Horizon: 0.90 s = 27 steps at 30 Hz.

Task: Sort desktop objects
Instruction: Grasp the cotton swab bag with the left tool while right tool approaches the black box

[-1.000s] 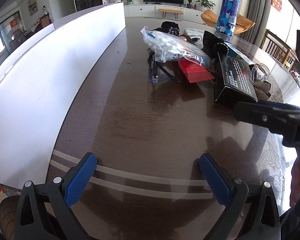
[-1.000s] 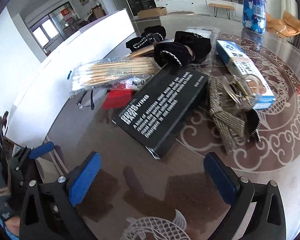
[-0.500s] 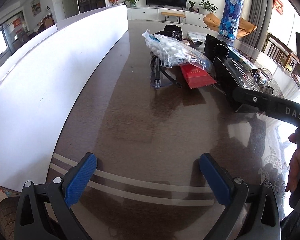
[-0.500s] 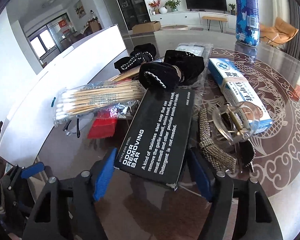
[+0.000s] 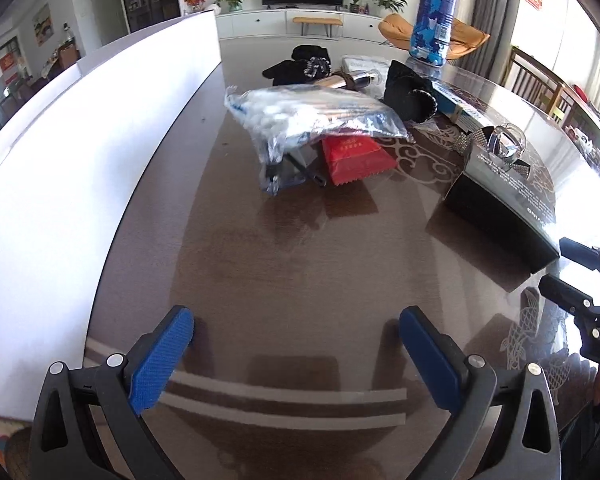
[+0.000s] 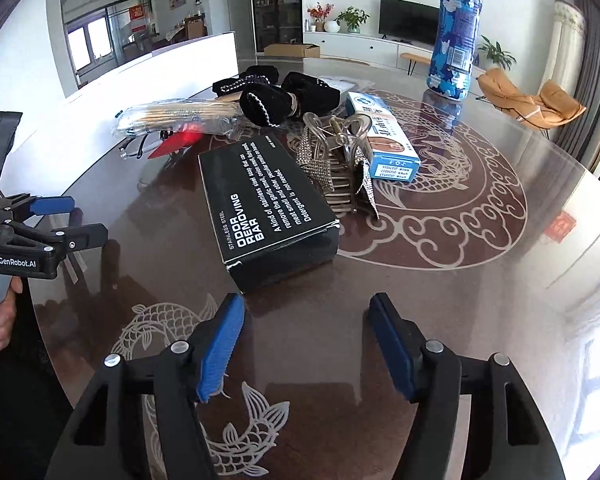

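A black box (image 6: 260, 204) printed "ODOR REMOVING BAR" lies on the dark glass table (image 6: 440, 320), its near corner just ahead of my right gripper (image 6: 306, 348). That gripper's jaws are opening with nothing between them. My left gripper (image 5: 296, 356) hangs open over bare table, also empty. Beyond lie a bag of cotton swabs (image 5: 308, 116), a red packet (image 5: 354, 156), a rhinestone hair clip (image 6: 336, 164), a blue-white carton (image 6: 384, 140) and black scrunchies (image 6: 284, 96). The left gripper (image 6: 76, 220) shows at the left edge of the right wrist view, held by a hand.
A tall blue patterned bottle (image 6: 456, 40) stands at the far side of the table. A white panel (image 5: 80, 160) runs along the table's left edge. Glasses (image 6: 132, 148) lie under the swab bag. Chairs stand beyond the table on the right.
Half a second ago the right jaws had narrowed around the black box's near end; now they are wider and drawn back, and the box lies turned in front of them. The left gripper stayed put.
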### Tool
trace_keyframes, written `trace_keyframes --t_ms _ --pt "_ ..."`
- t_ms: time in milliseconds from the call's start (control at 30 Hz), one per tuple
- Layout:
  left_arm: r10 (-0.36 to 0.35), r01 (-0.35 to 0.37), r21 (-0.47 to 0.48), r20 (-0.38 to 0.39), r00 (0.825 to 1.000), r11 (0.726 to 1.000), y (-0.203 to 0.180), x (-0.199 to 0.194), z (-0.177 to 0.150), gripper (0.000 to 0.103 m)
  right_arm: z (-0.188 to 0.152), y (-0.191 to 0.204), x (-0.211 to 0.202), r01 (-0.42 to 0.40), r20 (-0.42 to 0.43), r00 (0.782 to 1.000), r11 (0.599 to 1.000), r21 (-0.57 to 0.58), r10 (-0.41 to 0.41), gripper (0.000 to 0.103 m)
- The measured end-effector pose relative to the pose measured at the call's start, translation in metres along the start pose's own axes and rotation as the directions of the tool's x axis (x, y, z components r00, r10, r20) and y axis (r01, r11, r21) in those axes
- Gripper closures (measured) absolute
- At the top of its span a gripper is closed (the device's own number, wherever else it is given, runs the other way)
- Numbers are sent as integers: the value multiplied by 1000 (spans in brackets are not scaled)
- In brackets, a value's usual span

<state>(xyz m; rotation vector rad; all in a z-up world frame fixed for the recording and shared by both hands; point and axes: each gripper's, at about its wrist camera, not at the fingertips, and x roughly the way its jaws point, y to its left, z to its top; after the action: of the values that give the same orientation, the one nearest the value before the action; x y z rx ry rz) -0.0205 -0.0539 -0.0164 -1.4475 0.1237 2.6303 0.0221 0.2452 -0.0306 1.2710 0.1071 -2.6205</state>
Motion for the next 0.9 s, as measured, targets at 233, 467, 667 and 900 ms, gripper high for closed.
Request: trace_keyframes --t_ms 233,467,667,900 --pt "-61 34 200 128 990 979 -10 -25 77 0 3 2 5 27 -19 999 1000 -8 -27 14" --pt "42 -24 438 -32 999 899 -34 27 107 0 1 -2 1 4 0 1000 1000 21 -4 14" --pt "29 -2 426 -57 998 905 -31 29 111 59 0 -7 -1 -25 15 1000 998 49 24 14" --pt "-3 1 279 5 1000 960 -18 -4 98 73 -1 -8 -2 -23 17 1000 998 54 22 14"
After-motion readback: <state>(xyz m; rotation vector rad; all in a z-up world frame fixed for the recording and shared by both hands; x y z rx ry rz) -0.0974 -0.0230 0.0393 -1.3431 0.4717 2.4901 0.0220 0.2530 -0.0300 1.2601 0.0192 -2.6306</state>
